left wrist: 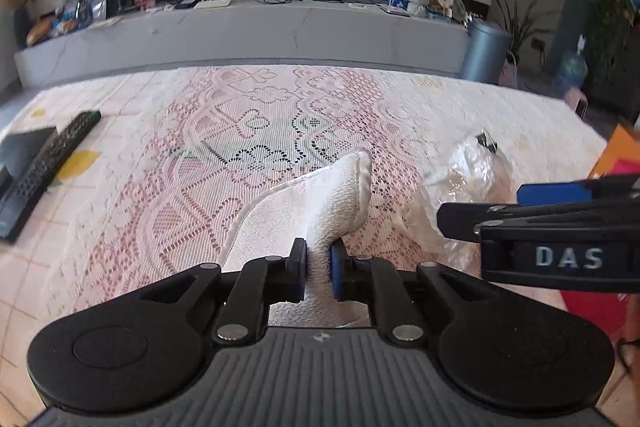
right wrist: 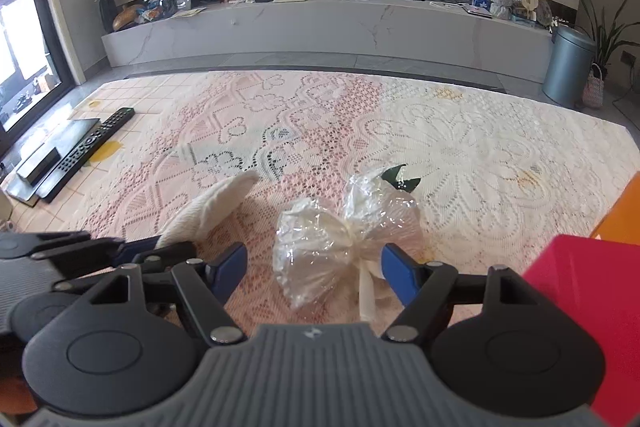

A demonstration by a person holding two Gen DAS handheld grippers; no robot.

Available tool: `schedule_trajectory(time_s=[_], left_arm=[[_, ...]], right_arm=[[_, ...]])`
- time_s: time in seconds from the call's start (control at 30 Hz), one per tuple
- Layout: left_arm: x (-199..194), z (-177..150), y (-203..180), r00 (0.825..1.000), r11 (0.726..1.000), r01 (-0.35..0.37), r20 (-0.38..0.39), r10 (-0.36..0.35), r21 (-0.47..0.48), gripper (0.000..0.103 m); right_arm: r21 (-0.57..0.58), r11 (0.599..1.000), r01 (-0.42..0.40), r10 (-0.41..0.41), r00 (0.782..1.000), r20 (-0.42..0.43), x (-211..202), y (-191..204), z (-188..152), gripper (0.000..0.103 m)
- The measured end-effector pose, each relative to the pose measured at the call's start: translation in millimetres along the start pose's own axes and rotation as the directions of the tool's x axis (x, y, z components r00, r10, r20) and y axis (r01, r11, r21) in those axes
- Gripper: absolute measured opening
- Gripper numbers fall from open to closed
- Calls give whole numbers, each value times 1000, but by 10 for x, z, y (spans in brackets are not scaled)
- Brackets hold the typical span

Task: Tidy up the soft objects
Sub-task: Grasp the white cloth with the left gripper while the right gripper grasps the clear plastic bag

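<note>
A white knitted cloth [left wrist: 320, 211] with a corded edge sticks up from the lace-covered table [left wrist: 200, 147], and my left gripper [left wrist: 319, 269] is shut on its lower part. The same cloth [right wrist: 212, 207] shows at the left of the right wrist view. A crinkled clear plastic bag [right wrist: 340, 231] with a pale soft thing inside lies in front of my right gripper [right wrist: 312, 267]. That gripper is open, its blue pads on either side of the bag's near end without pressing it. The bag [left wrist: 464, 183] and the right gripper [left wrist: 476, 211] also appear at the right of the left wrist view.
A remote control [right wrist: 92, 143] and a flat black box [right wrist: 44, 159] lie at the table's left edge. A red box [right wrist: 592, 299] and an orange one [right wrist: 624, 211] stand at the right. Beyond the table are a marble TV bench [right wrist: 320, 23] and a grey bin [right wrist: 568, 67].
</note>
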State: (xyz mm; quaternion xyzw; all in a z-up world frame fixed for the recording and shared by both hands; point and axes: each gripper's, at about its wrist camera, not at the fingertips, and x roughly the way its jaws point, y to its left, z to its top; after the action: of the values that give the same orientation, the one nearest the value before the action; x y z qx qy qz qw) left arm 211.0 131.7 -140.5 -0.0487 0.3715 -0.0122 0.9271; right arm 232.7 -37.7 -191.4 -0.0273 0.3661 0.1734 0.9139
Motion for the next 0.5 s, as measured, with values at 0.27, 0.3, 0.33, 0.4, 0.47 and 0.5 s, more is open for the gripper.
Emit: schedule_trajectory(time_s=[0.27, 0.3, 0.33, 0.4, 0.47, 0.5], left_arm=[[14, -11, 116, 999, 996, 41, -1, -41, -83, 13], [18, -15, 109, 999, 996, 40, -2, -41, -80, 13], [22, -21, 98, 999, 996, 39, -4, -39, -77, 13], [30, -30, 87, 999, 996, 41, -7, -41, -74, 13], [33, -34, 85, 999, 996, 43, -8, -44, -74, 13], [33, -36, 87, 999, 996, 43, -8, -44, -74, 13]], right_arm=[[-51, 996, 68, -69, 997, -17, 258, 93, 2, 72], [-51, 996, 72, -73, 997, -23, 289, 91, -9, 69], [-51, 996, 78, -80, 996, -33, 322, 87, -19, 67], [-52, 994, 91, -93, 994, -48, 378, 83, -32, 65], [-55, 994, 95, -98, 994, -51, 406, 78, -44, 59], [-55, 994, 96, -99, 994, -54, 417, 76, -46, 51]])
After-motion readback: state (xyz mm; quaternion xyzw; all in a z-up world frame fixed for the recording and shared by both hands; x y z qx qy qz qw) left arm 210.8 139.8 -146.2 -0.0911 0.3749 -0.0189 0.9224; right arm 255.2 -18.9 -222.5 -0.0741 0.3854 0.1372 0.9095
